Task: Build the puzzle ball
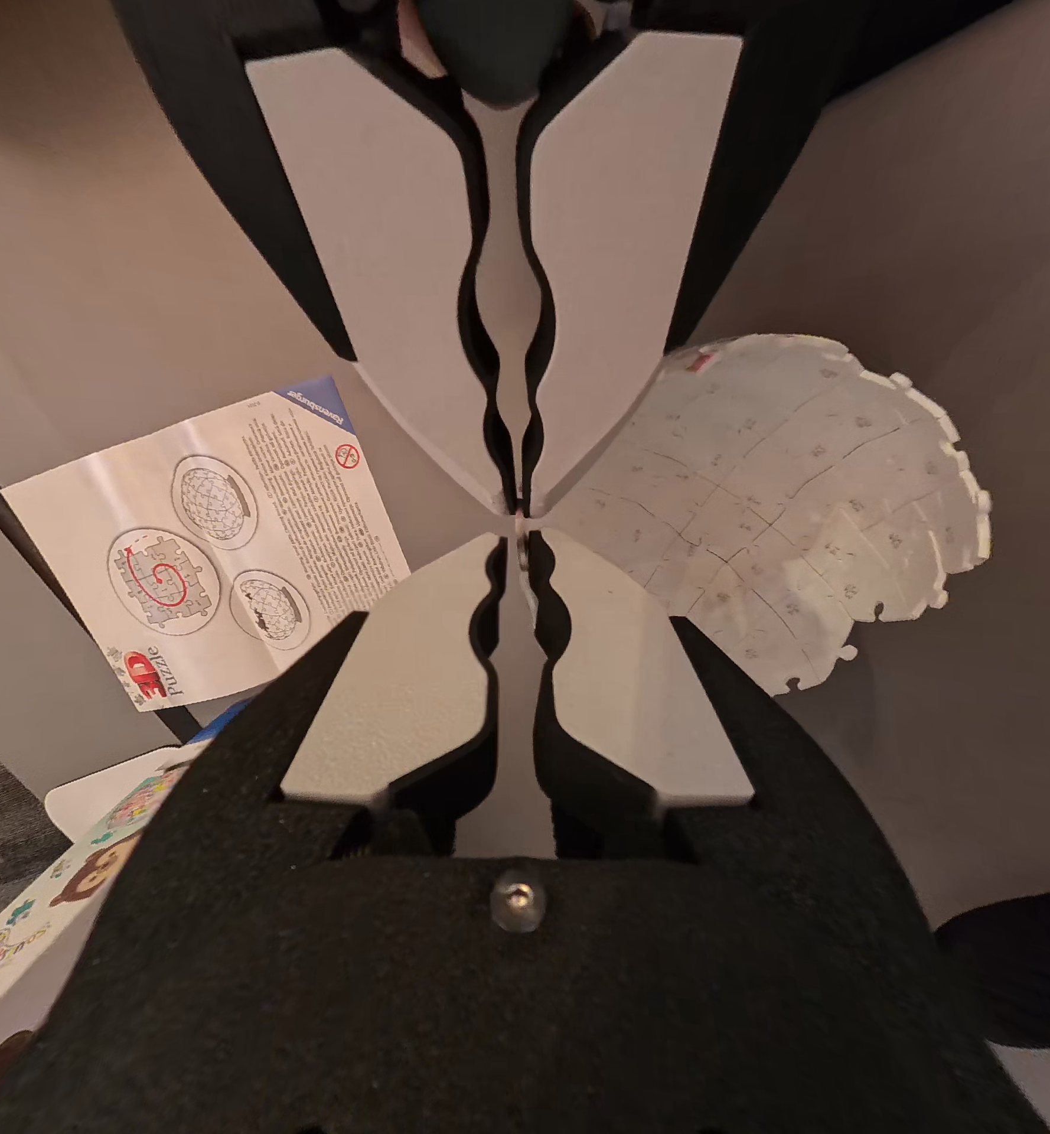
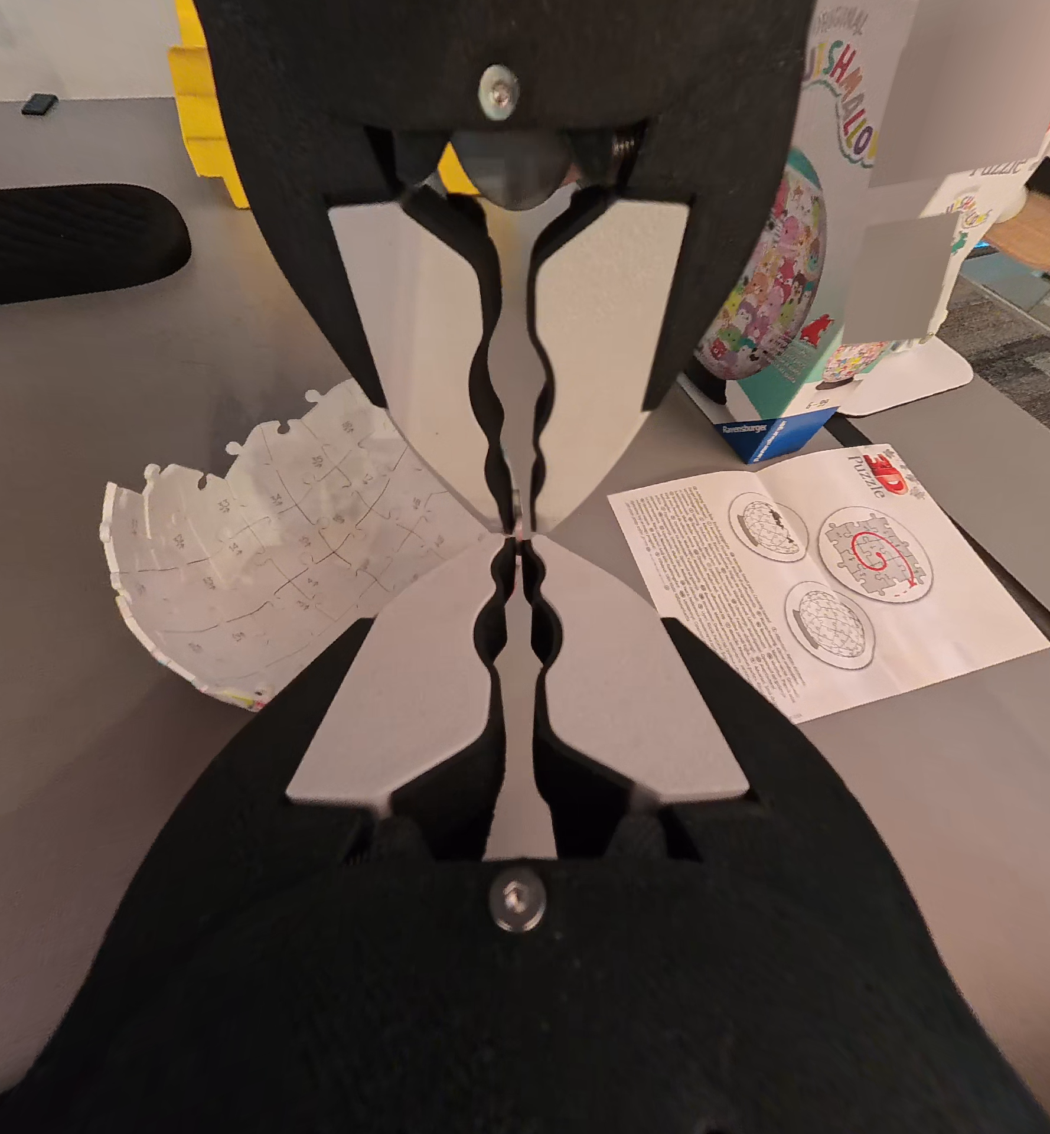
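Note:
My left gripper [image 1: 519, 540] and my right gripper [image 2: 517, 546] meet tip to tip above the grey table [image 1: 142, 276]. Both are shut. A thin puzzle piece [image 1: 524, 561], seen edge-on, is pinched in the left fingers, and its pinkish end reaches into the right gripper's tips [image 1: 519, 506]. In the right wrist view the left gripper [image 2: 517, 509] comes in from the top. The partly built puzzle ball [image 1: 786, 509], a curved white shell with numbered backs, lies on the table beside the grippers. It also shows in the right wrist view [image 2: 252, 552].
A folded instruction leaflet [image 2: 817, 570] lies flat on the table, also visible in the left wrist view [image 1: 203, 552]. The colourful puzzle box [image 2: 774, 307] stands behind it by the table edge. A black padded object [image 2: 62, 245] and a yellow object [image 2: 203, 92] sit at the far left. Both grippers' tips are close together, under 4 cm apart.

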`<state>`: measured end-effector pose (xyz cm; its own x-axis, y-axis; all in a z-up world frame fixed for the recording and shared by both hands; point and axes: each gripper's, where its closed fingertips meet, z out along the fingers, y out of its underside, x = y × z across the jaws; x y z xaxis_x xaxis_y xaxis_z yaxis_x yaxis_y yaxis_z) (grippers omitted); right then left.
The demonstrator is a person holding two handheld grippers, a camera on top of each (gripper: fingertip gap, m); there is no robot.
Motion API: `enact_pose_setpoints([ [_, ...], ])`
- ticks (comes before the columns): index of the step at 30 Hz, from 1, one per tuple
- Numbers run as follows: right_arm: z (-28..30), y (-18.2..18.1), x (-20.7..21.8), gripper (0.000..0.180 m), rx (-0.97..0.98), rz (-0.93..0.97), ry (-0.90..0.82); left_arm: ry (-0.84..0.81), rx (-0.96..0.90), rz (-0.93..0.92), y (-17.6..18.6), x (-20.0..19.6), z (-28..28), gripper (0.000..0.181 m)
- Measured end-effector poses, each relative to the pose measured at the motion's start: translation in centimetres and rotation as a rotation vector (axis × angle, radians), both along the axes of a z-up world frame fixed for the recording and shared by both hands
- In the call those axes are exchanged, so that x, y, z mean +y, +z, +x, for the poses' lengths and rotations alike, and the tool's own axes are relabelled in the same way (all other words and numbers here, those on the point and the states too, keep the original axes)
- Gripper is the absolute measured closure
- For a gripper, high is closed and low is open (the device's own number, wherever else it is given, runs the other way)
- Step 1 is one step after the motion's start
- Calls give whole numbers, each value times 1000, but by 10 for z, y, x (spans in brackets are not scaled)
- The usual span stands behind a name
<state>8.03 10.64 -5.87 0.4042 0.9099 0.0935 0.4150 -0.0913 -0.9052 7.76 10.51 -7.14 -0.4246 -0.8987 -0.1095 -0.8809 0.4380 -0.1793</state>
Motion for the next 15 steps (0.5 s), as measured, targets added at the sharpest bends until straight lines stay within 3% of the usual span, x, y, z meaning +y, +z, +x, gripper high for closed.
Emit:
enact_pose_setpoints([
  [12,-3,-4,-1,177,-3,4,6,-21,26,32,-5,0,-4,179],
  [15,-3,-4,1,168,11,0,-10,-22,27,39,-4,1,-3,179],
])
